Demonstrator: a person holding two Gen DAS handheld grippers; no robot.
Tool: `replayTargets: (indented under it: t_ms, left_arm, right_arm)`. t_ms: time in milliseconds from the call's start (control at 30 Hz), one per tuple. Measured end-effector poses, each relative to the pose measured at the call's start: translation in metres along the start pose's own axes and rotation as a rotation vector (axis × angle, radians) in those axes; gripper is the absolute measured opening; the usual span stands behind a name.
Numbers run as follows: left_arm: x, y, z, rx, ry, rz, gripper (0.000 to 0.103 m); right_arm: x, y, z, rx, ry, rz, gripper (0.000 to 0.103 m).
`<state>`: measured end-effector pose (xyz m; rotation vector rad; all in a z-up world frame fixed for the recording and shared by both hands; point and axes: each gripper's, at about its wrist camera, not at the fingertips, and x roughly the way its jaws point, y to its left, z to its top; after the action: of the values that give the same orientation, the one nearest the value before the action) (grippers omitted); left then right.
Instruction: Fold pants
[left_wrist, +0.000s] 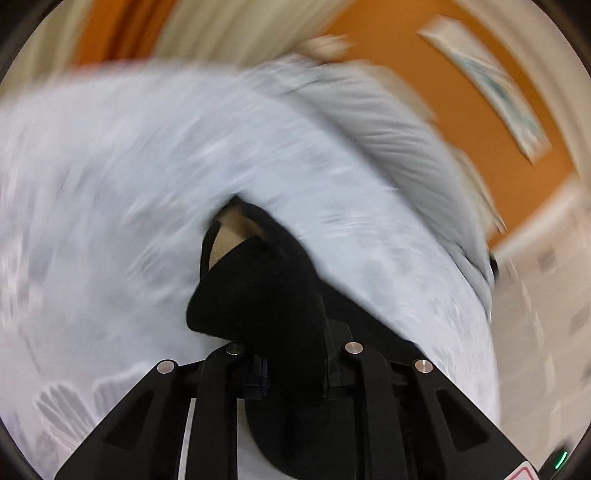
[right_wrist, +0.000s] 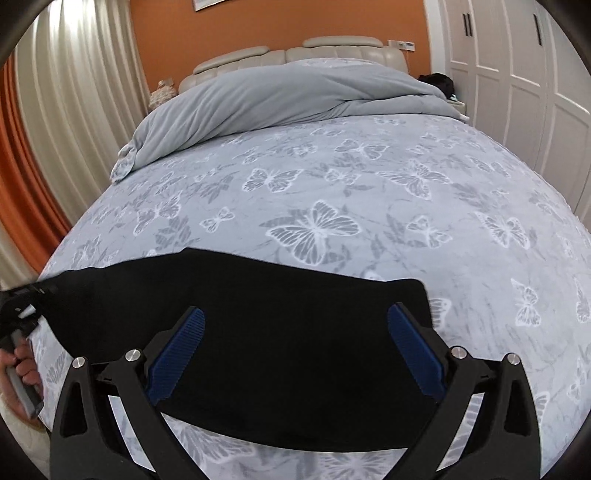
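The black pants (right_wrist: 280, 332) lie flat across the near part of the bed (right_wrist: 332, 192) in the right wrist view. My right gripper (right_wrist: 295, 354) hovers over them, wide open and empty, blue pads (right_wrist: 177, 354) apart. My left gripper (left_wrist: 291, 332) is shut on a bunched end of the black pants (left_wrist: 258, 291), lifted off the bed; a tan inner patch shows in the fold. The left wrist view is heavily motion-blurred. The left gripper also shows at the far left of the right wrist view (right_wrist: 18, 306), in a hand, at the pants' left end.
A rumpled grey duvet (right_wrist: 280, 96) lies across the head of the bed before a cream headboard (right_wrist: 295, 55). Curtains (right_wrist: 74, 92) hang on the left, white wardrobe doors (right_wrist: 517, 74) stand on the right. The butterfly-print sheet covers the bed.
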<state>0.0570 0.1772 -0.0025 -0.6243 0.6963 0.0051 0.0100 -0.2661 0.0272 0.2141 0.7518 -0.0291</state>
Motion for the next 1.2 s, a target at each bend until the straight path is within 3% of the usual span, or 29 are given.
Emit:
replayTargets:
  t_ms: [33,133,233,300,367,433,467,500,533,567,667,800,933,1000,1067,1200]
  left_arm:
    - [-0.010,-0.033,-0.007,0.089,-0.014,-0.072,0.015]
    - [-0.016,-0.110,-0.048,0.327,-0.007,-0.161,0.018]
    - [0.004,-0.153,-0.098,0.500,0.057,-0.128,0.024]
    - [0.030,-0.161,-0.131,0.552,0.169,-0.084,0.028]
    - [0.054,-0.156,-0.154,0.563,0.329,-0.012,0.028]
    - [0.032,-0.150,-0.149,0.552,0.260,-0.030,0.034]
    - [0.020,-0.149,-0.144,0.543,0.230,-0.045,0.058]
    - [0.001,-0.146,-0.133,0.513,0.179,-0.084,0.072]
    - [-0.011,-0.144,-0.123,0.486,0.135,-0.118,0.093]
    - [-0.034,-0.133,-0.111,0.440,0.046,-0.168,0.093]
    - [-0.056,-0.124,-0.084,0.422,-0.036,-0.177,0.093]
    - [-0.053,-0.099,-0.061,0.347,-0.054,-0.061,0.093]
    - [-0.032,-0.081,-0.055,0.328,0.037,0.099,0.093]
    - [-0.033,-0.074,-0.059,0.330,0.057,0.128,0.093]
    - [-0.027,-0.069,-0.057,0.354,0.048,0.167,0.093]
    - [-0.025,-0.068,-0.061,0.468,-0.014,0.336,0.093]
  right_arm:
    - [-0.001,-0.005,0.001,0.008,-0.002,-0.007,0.098]
    - [-0.001,-0.015,0.001,0.034,0.003,-0.020,0.098]
    - [0.004,-0.024,-0.001,0.052,0.025,-0.025,0.098]
    - [0.007,-0.028,-0.001,0.055,0.043,-0.021,0.098]
    - [0.009,-0.032,-0.001,0.074,0.064,0.009,0.098]
    - [0.010,-0.035,-0.001,0.110,0.080,0.067,0.098]
    - [0.012,-0.035,-0.002,0.132,0.095,0.113,0.098]
    - [0.015,-0.033,-0.003,0.143,0.110,0.146,0.098]
    - [0.018,-0.031,-0.004,0.157,0.129,0.184,0.098]
    - [0.022,-0.029,-0.005,0.167,0.146,0.215,0.098]
    - [0.035,-0.010,-0.010,0.180,0.205,0.298,0.098]
    - [0.052,0.027,-0.017,0.121,0.257,0.344,0.098]
    - [0.080,0.065,-0.030,0.089,0.348,0.401,0.098]
    - [0.090,0.079,-0.035,0.081,0.371,0.411,0.098]
    - [0.097,0.092,-0.039,0.070,0.378,0.412,0.098]
    - [0.101,0.111,-0.038,0.062,0.358,0.418,0.098]
